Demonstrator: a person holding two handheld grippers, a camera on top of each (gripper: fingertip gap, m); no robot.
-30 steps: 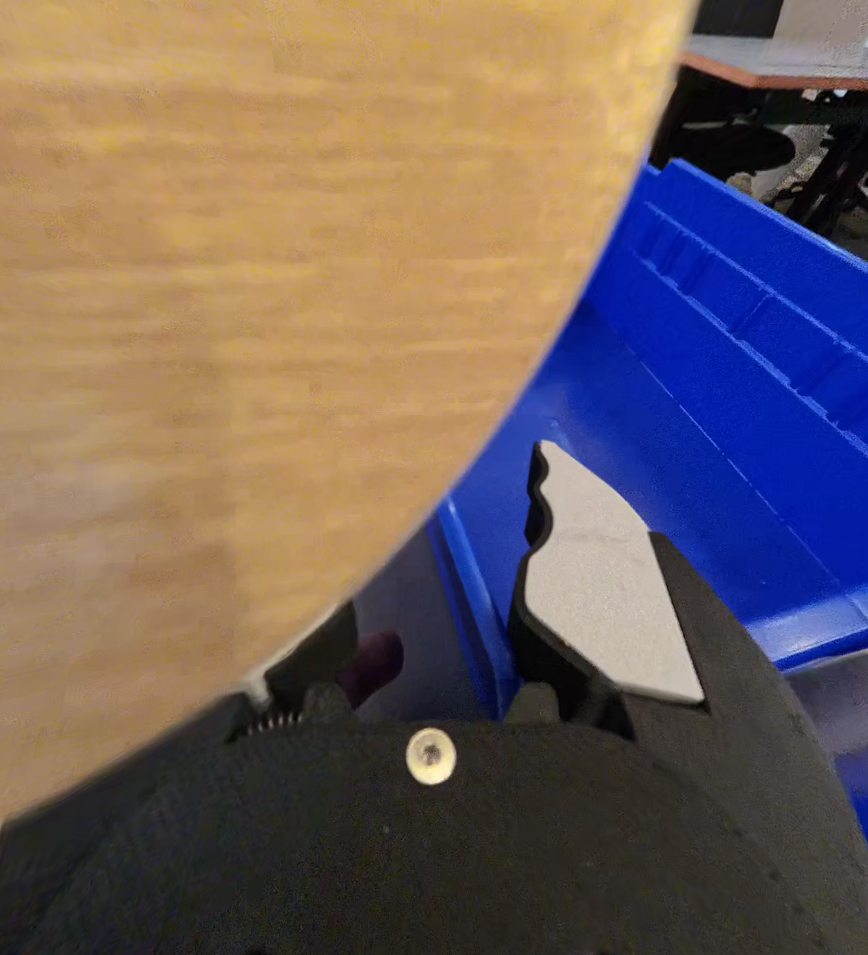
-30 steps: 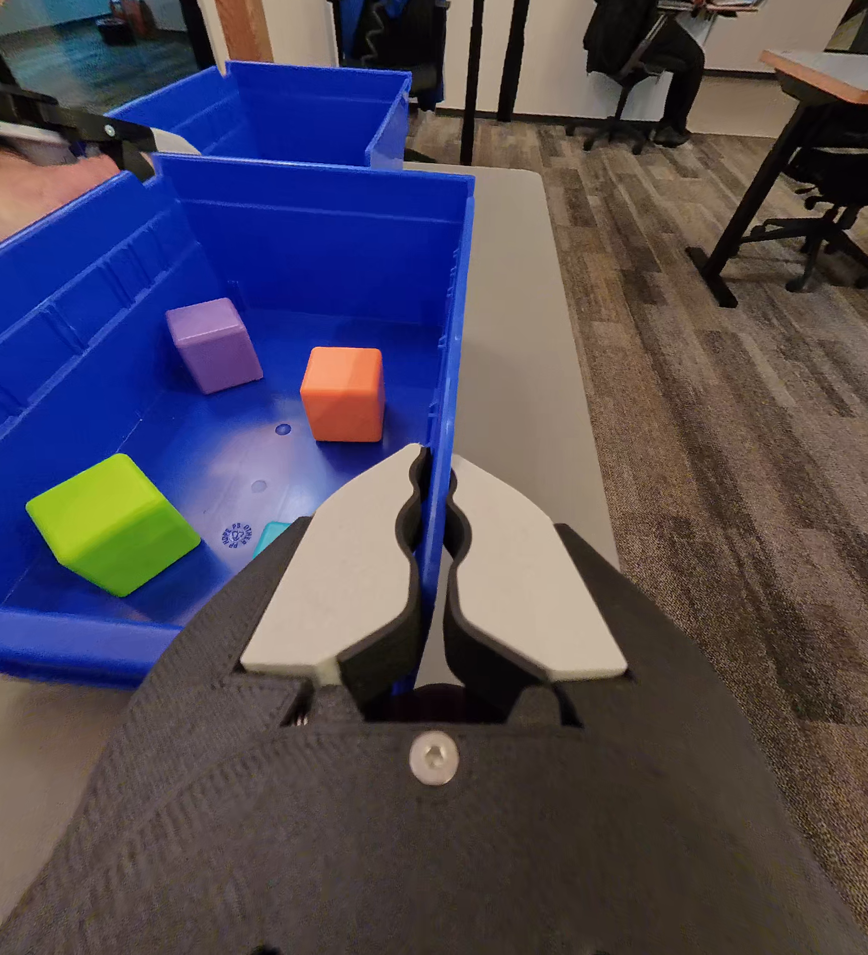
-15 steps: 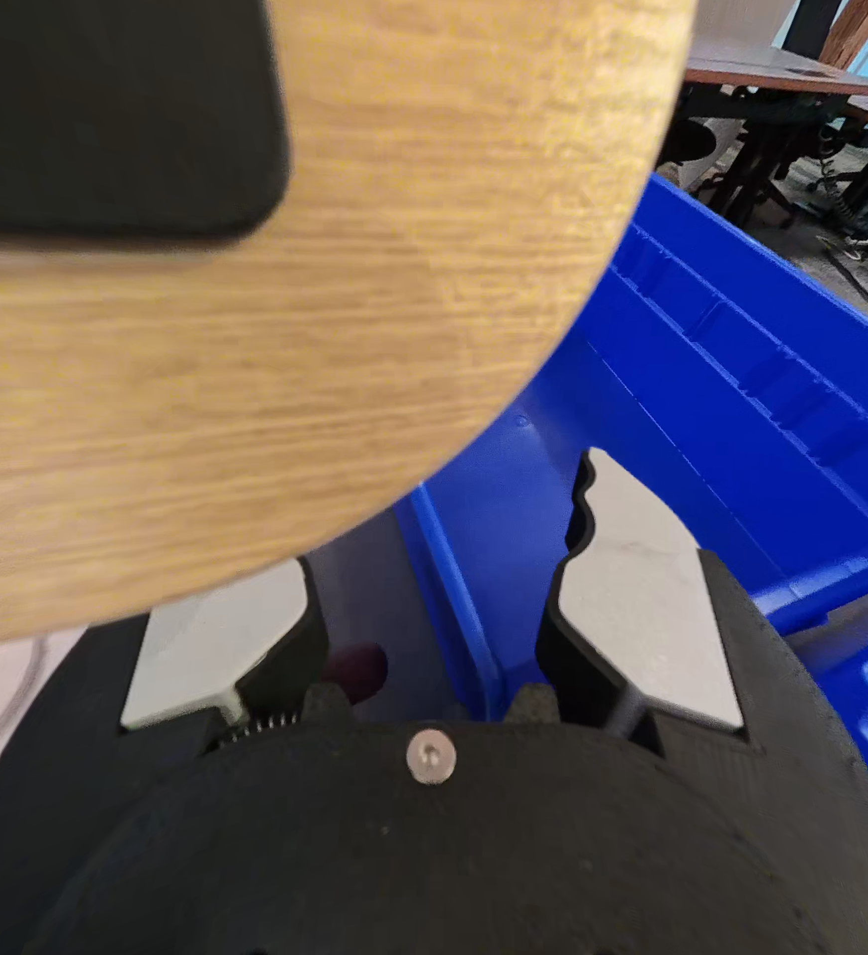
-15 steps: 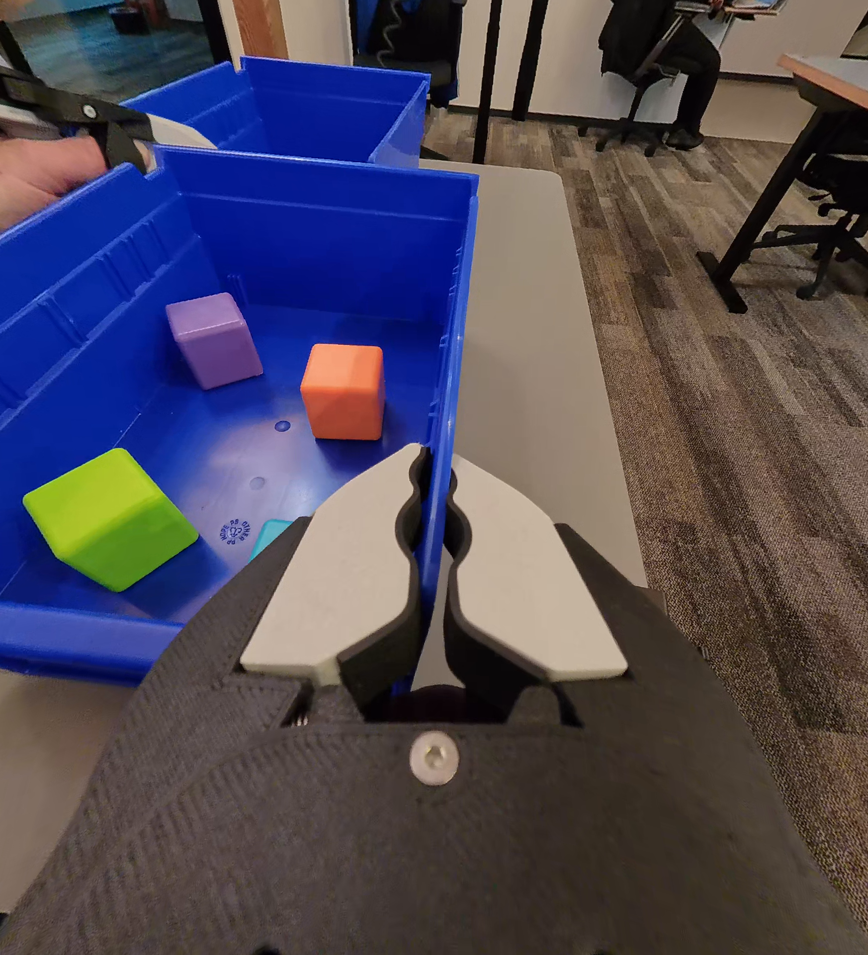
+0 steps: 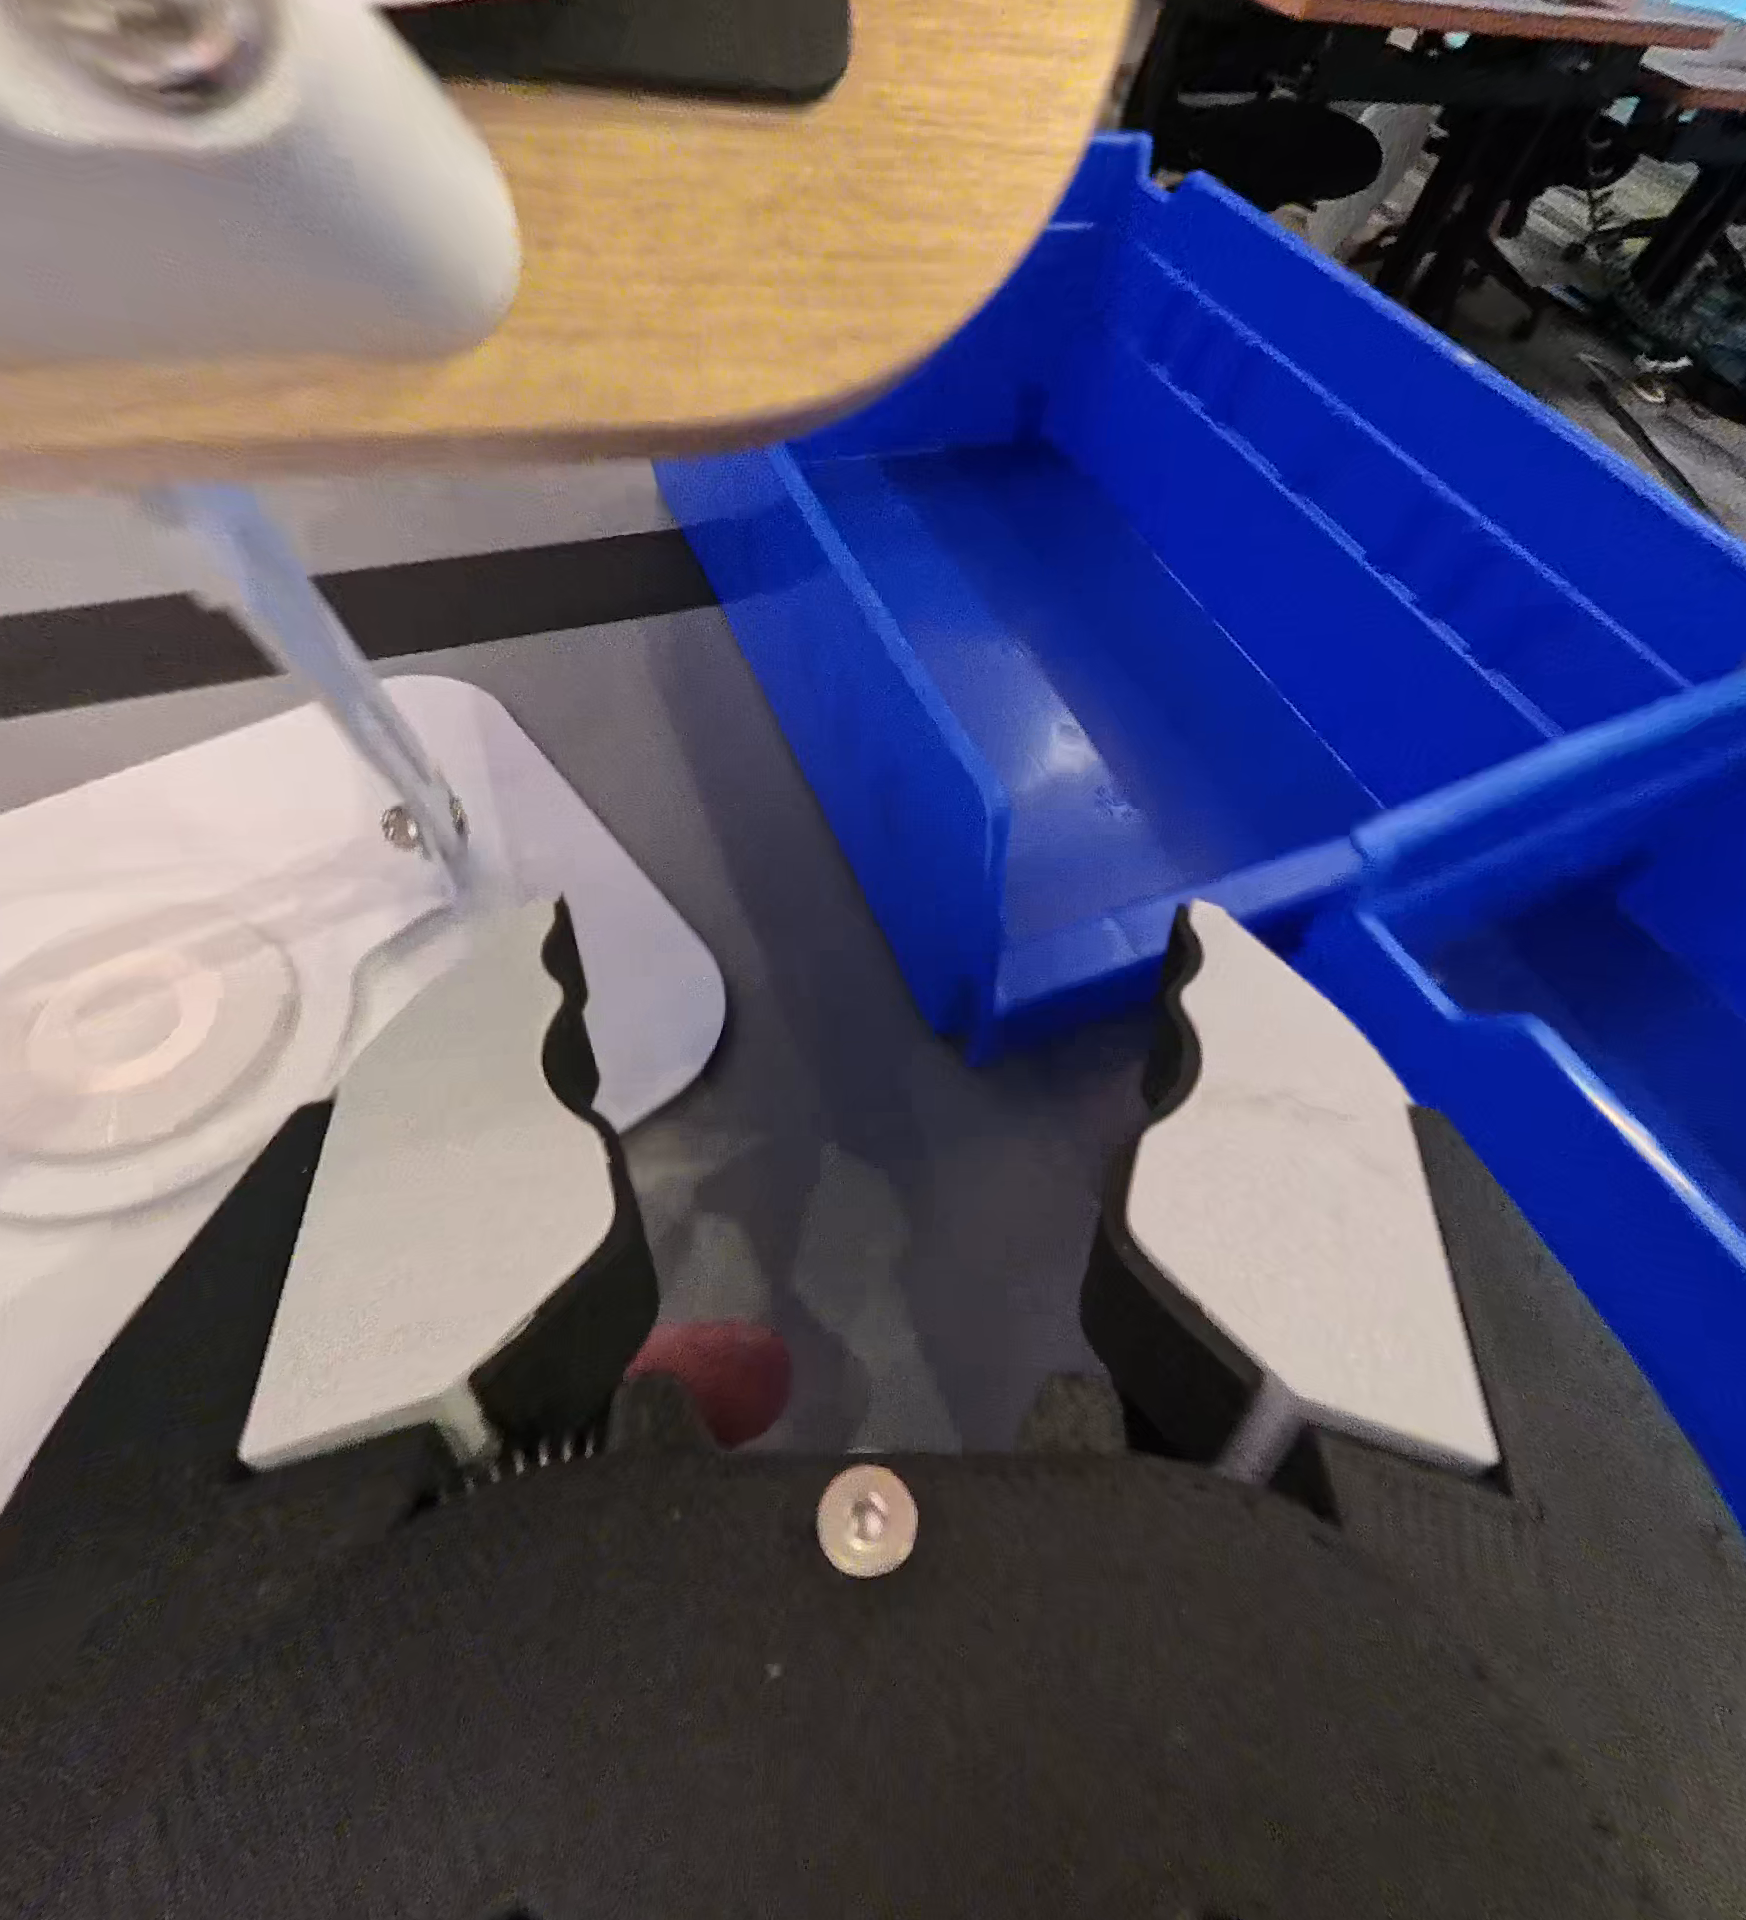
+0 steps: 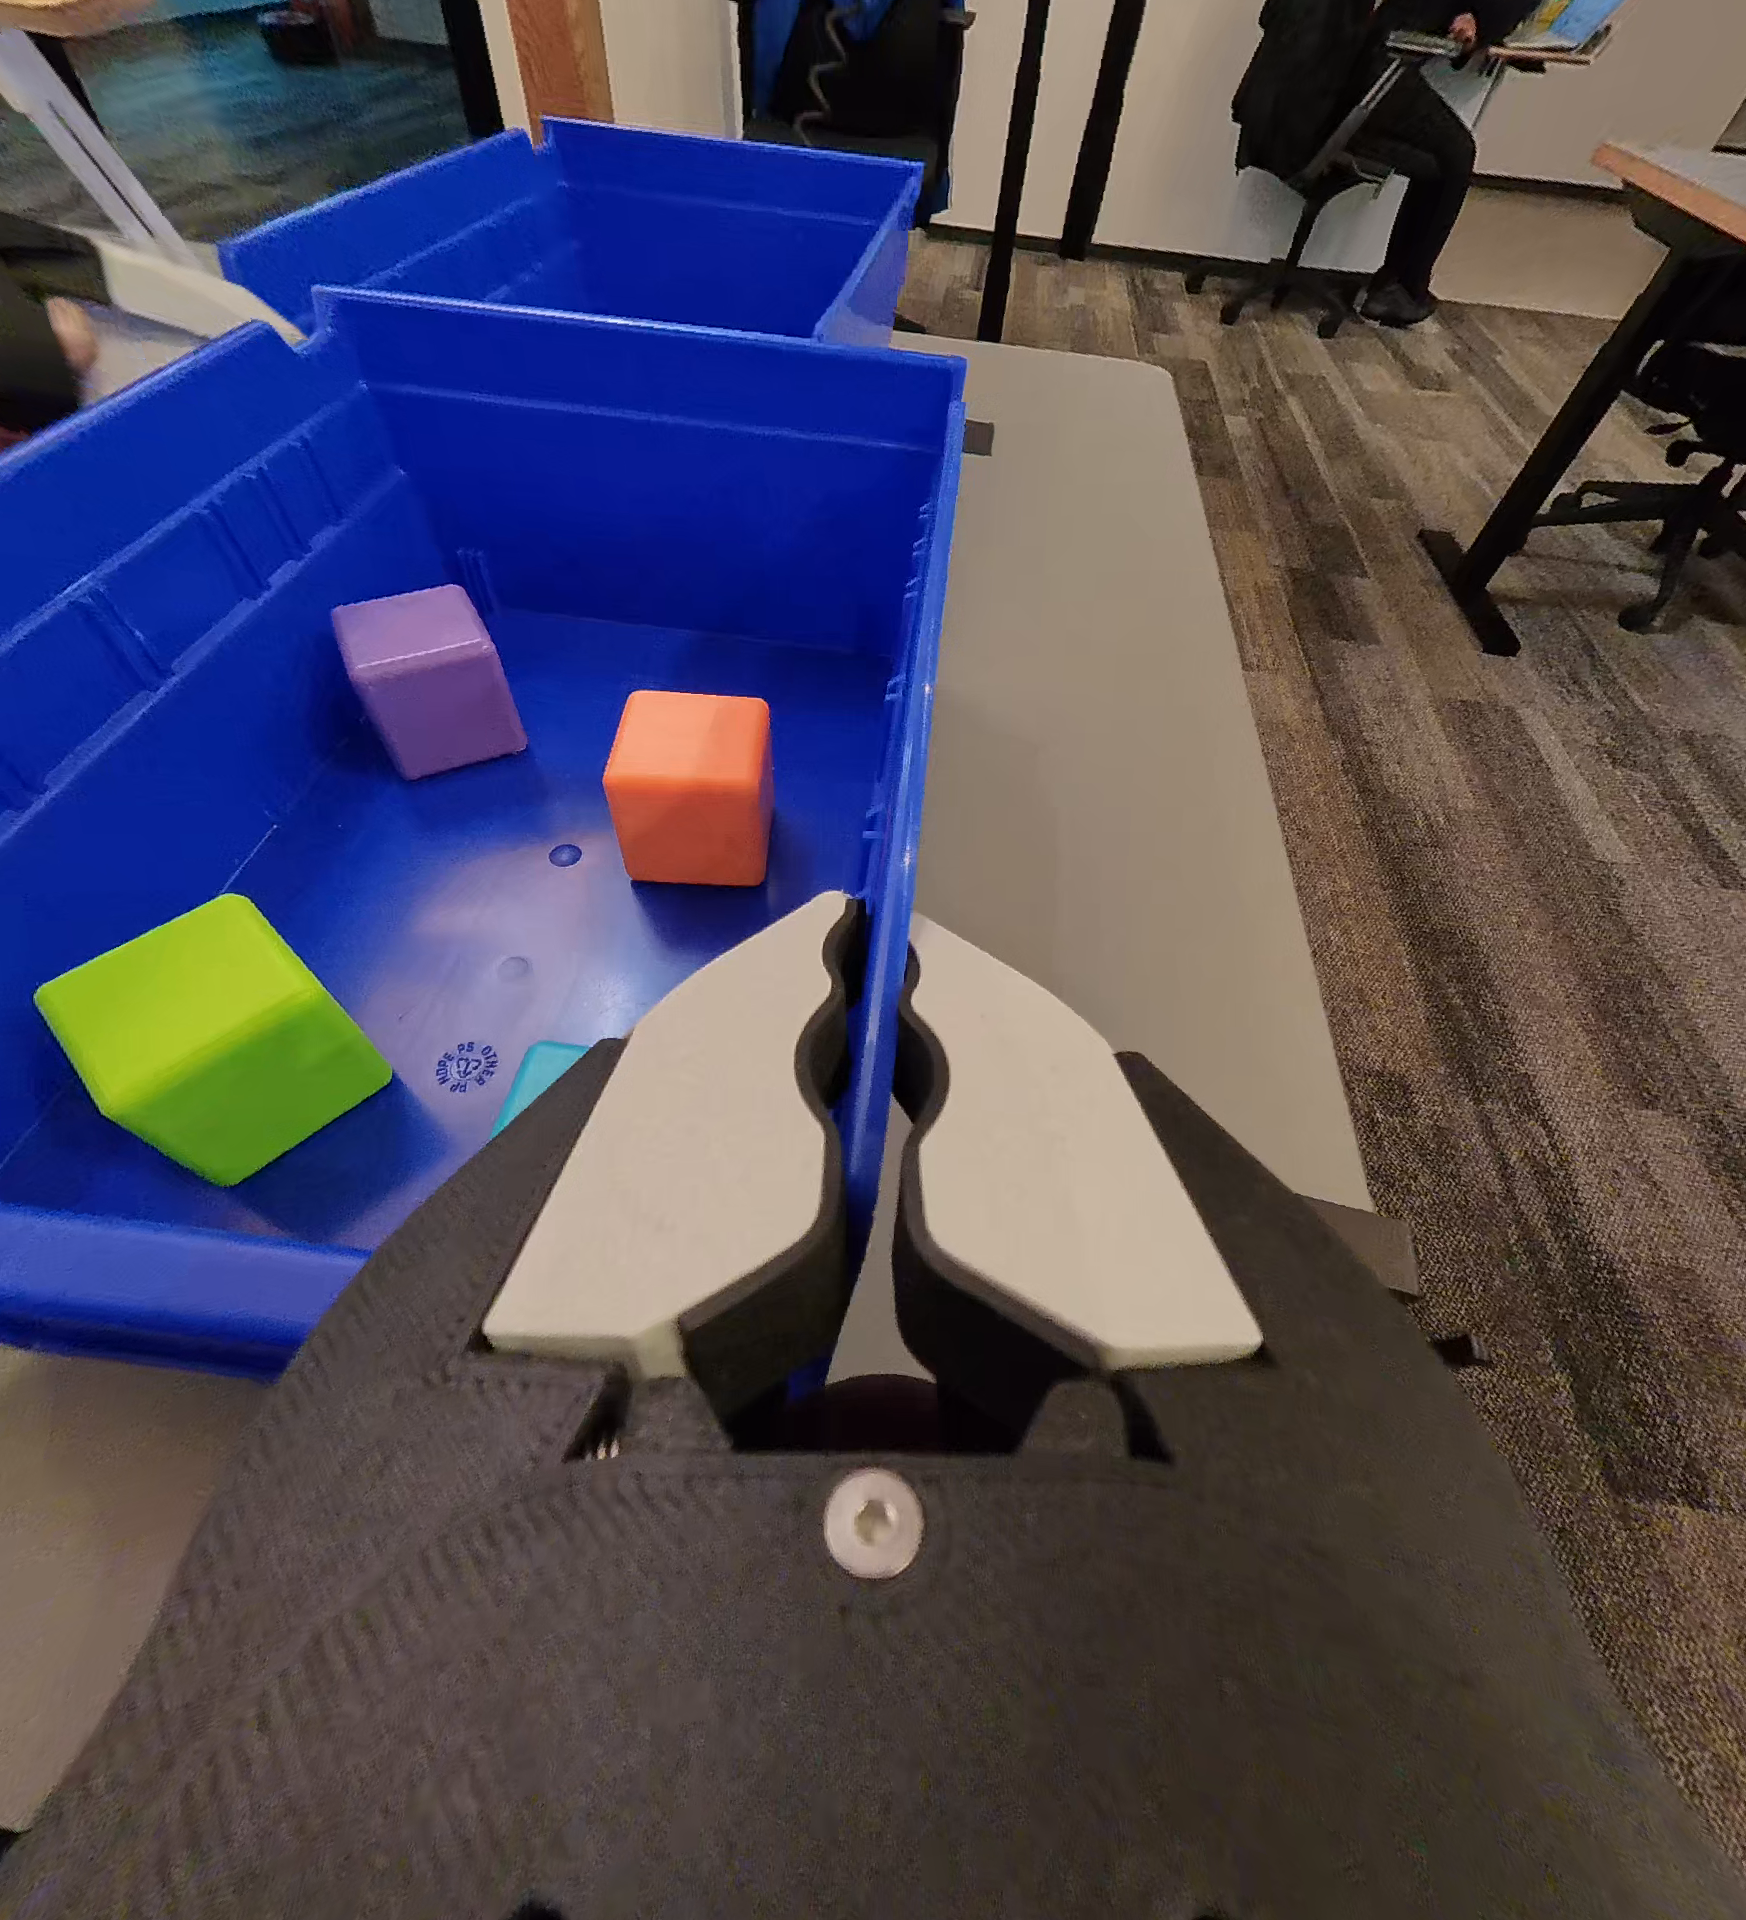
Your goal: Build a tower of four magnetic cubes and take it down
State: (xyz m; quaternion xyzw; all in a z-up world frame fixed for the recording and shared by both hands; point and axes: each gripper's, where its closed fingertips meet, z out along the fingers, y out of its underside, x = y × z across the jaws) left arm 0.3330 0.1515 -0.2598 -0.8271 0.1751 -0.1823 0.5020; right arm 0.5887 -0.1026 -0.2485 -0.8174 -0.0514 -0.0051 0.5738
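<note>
The near bin (image 6: 640, 499) is a big blue box on the grey table (image 6: 1087, 727). All four cubes lie loose on its floor, and none sits on another.

Going from left to right inside the near bin: the green cube (image 6: 209, 1039) lies tilted by the left wall, close to the front lip. The purple cube (image 6: 429, 677) sits farther back, near the back wall. Only a small bit of the teal cube (image 6: 536, 1075) shows, for the right gripper (image 6: 879, 925) hides the rest. The orange cube (image 6: 690, 787) stands flat, near the right wall.

The right gripper is squeezed onto the right wall of the near bin. One finger is inside the bin and one is outside, with the thin blue wall pinched between them.

The far bin (image 6: 640, 239) is a second blue box, just behind the near bin.

In the left wrist view, the left gripper (image 5: 869, 935) has its fingers spread wide apart, with nothing between them. It hangs over the grey table, left of the near bin's corner (image 5: 1575, 1060). A white stand (image 5: 173, 987) sits on the table farther left, and a wooden board (image 5: 744, 260) is up above it.
</note>
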